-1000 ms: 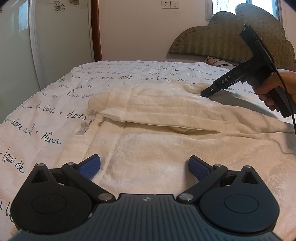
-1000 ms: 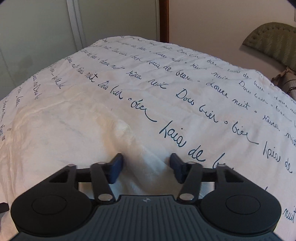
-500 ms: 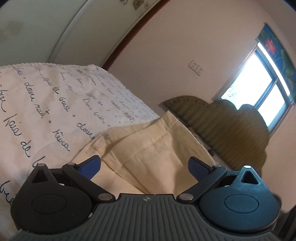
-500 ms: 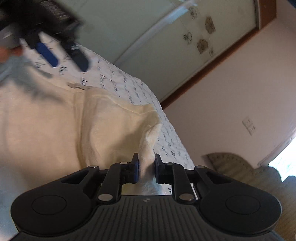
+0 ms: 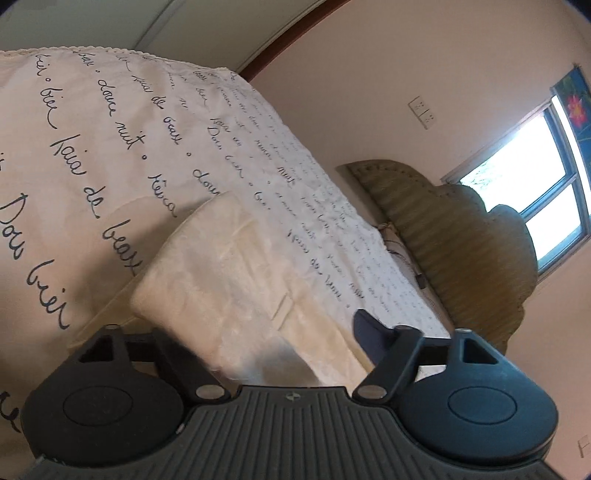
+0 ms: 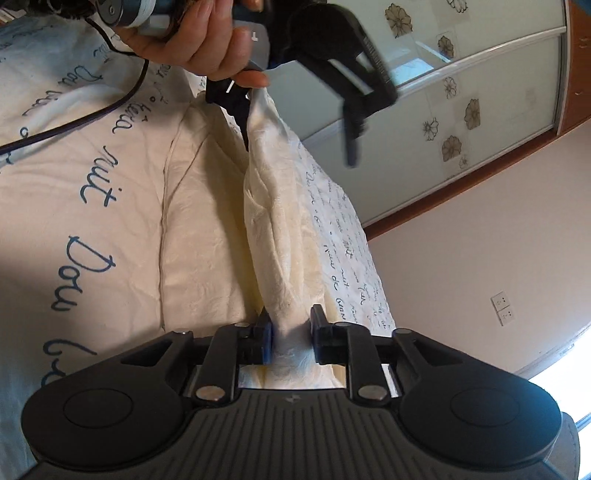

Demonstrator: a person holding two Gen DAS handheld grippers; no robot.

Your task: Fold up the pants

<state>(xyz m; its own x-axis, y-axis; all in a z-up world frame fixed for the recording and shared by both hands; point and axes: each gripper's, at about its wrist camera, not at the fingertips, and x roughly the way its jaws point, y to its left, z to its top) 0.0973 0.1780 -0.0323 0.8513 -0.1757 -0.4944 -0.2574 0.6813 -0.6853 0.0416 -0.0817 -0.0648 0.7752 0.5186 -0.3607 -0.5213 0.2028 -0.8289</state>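
Left jaws closing round pants [image 5: 229,280] edge; right jaws (opening) pinch fold above bedspread [image 6: 74,184].

The left gripper [image 5: 280,343], rolled sideways in the person's hand [image 6: 192,37], is closing on cloth, while the right gripper [image 6: 290,341], also rolled, pinches cloth, its jaws easing apart.

Pants [image 5: 229,280]: near end blurred, hiding the left hand-held gripper [image 5: 273,350] near finger; pad contact unreadable. Hand [image 6: 192,33]: cut by top edge. Bed [image 6: 55,155]: cropped at left. Window [image 5: 546,177]: overexposed
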